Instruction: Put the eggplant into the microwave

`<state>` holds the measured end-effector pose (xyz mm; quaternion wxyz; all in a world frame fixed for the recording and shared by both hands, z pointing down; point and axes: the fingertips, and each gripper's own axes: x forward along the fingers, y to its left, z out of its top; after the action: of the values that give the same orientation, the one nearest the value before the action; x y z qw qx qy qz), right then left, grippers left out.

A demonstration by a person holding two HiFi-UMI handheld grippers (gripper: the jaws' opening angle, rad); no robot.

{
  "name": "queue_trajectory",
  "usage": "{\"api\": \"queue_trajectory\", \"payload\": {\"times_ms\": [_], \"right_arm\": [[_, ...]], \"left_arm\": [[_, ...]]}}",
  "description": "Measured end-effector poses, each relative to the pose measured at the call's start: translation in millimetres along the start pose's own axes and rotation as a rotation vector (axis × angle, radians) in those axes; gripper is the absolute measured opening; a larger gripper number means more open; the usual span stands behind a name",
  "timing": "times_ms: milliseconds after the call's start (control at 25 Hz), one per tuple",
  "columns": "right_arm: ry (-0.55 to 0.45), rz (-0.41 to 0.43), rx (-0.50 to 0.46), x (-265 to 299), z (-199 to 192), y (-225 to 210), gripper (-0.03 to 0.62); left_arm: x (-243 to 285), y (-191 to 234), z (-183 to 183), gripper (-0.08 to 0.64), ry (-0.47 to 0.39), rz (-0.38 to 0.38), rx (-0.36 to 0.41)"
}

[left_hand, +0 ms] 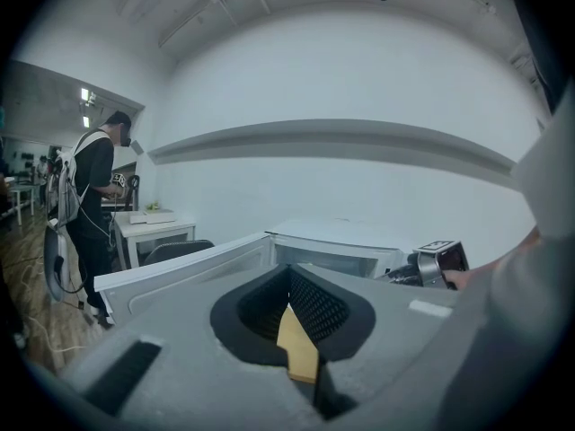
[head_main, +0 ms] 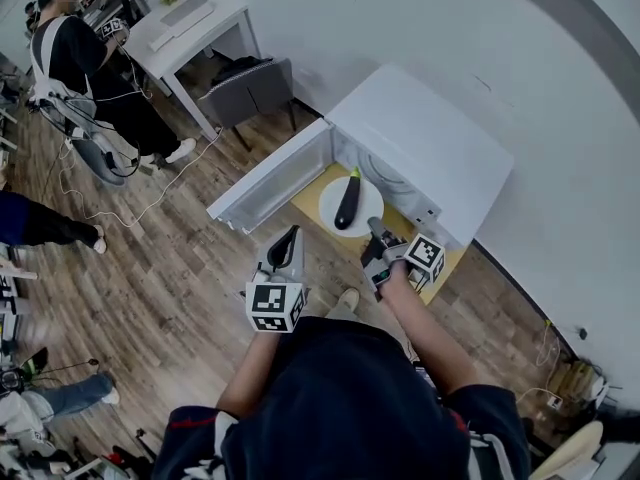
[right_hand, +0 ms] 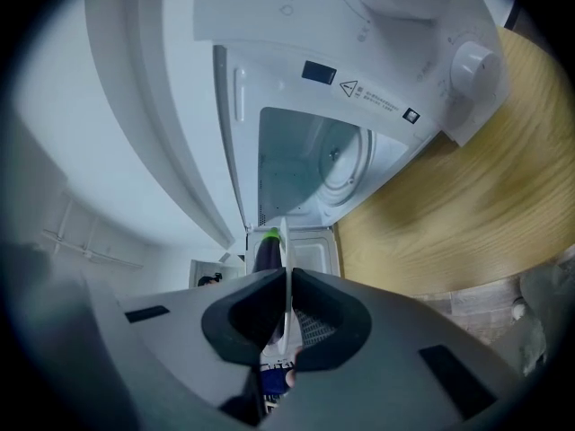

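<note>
Head view: the microwave point(head_main: 440, 138) stands on a wooden table point(head_main: 305, 196) with its door point(head_main: 270, 178) swung wide to the left. The eggplant point(head_main: 347, 200) lies on a white plate point(head_main: 368, 200) just in front of the opening, not yet inside. The right gripper point(head_main: 378, 236) grips the plate by its near rim. The left gripper point(head_main: 288, 243) hangs beside the door's free edge and carries nothing.

Left gripper view: its jaws meet at the tips with nothing between them; only table wood shows through the slit. The door and the microwave top lie ahead.

Right gripper view: the jaws are clamped on the plate's rim, seen edge-on as a thin white line, with the eggplant's dark body and green cap to its left. Beyond, the cavity point(right_hand: 305, 169) is empty and its round tray is bare.

The step in hand looks like carrying the loaded plate to the opening. Next it likely needs a level push forward so the eggplant doesn't roll off, clearing the frame, then setting the plate on the tray before the jaws let go.
</note>
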<state>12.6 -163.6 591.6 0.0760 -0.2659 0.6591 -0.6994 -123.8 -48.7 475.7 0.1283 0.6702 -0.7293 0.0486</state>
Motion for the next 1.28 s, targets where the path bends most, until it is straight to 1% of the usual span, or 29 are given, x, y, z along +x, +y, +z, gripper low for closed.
{"api": "queue_trajectory", "payload": {"times_ms": [160, 360, 640, 880, 1280], "right_arm": [[-0.006, -0.005, 0.005, -2.9, 7.0, -7.9, 0.023], [-0.026, -0.012, 0.035, -6.8, 12.1, -16.4, 0.023], [-0.080, -0.037, 0.056, -10.8, 19.6, -30.6, 0.023], [-0.157, -0.053, 0.083, -2.6, 24.9, -37.2, 0.023], [-0.315, -0.099, 0.122, 15.2, 33.0, -55.7, 0.023]], "left_arm": [[5.2, -13.0, -4.5, 0.014, 0.015, -0.021, 0.012], [17.4, -17.8, -10.2, 0.014, 0.042, -0.040, 0.022], [36.6, -24.3, -9.8, 0.014, 0.067, -0.113, 0.044], [63.3, -18.8, -4.2, 0.014, 0.078, -0.202, 0.069], [104.8, -2.2, -9.8, 0.014, 0.133, -0.370, 0.121]]}}
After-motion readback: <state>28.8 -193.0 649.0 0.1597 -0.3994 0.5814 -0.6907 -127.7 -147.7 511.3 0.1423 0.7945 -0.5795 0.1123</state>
